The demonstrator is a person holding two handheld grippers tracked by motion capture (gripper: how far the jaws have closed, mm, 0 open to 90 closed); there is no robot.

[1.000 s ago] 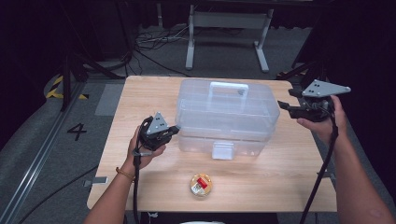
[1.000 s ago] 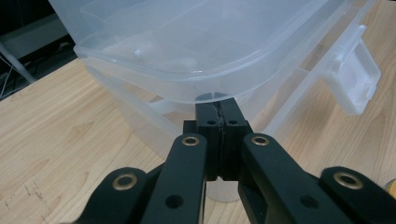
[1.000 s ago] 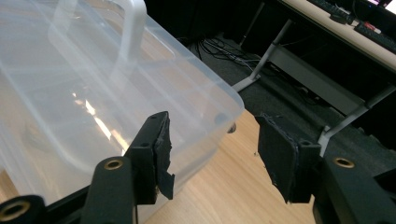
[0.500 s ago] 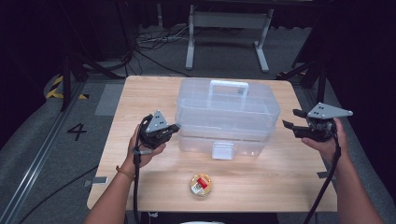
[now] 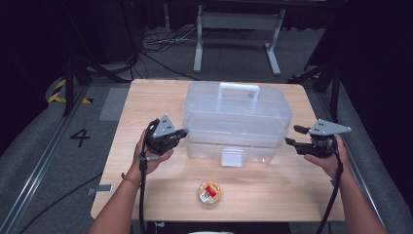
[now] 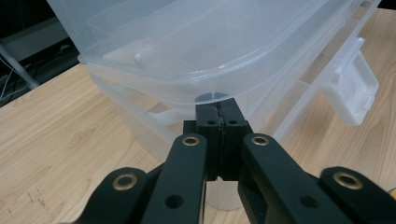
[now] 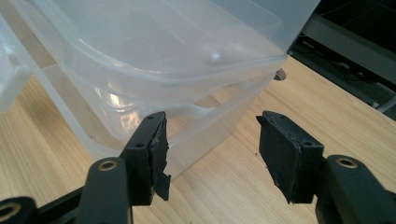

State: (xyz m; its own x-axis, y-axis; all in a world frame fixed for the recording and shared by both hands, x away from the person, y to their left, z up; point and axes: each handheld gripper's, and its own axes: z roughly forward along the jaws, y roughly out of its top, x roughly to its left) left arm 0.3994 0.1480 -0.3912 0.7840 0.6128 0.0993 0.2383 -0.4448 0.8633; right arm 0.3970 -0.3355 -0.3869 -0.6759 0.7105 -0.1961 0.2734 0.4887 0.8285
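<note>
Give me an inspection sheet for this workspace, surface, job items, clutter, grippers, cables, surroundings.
Surface: wooden table, light, bare in front.
Job's things: clear plastic box, lid down, white handle on top, latch facing the person.
Clutter: small round container with red inside, near the front edge.
Grippers: left hand-held gripper shut, tips at the box's left end; right hand-held gripper open, just off its right end.
Cables: black cable trails from the left one.
Surroundings: grey floor, metal stand, floor wiring.
</note>
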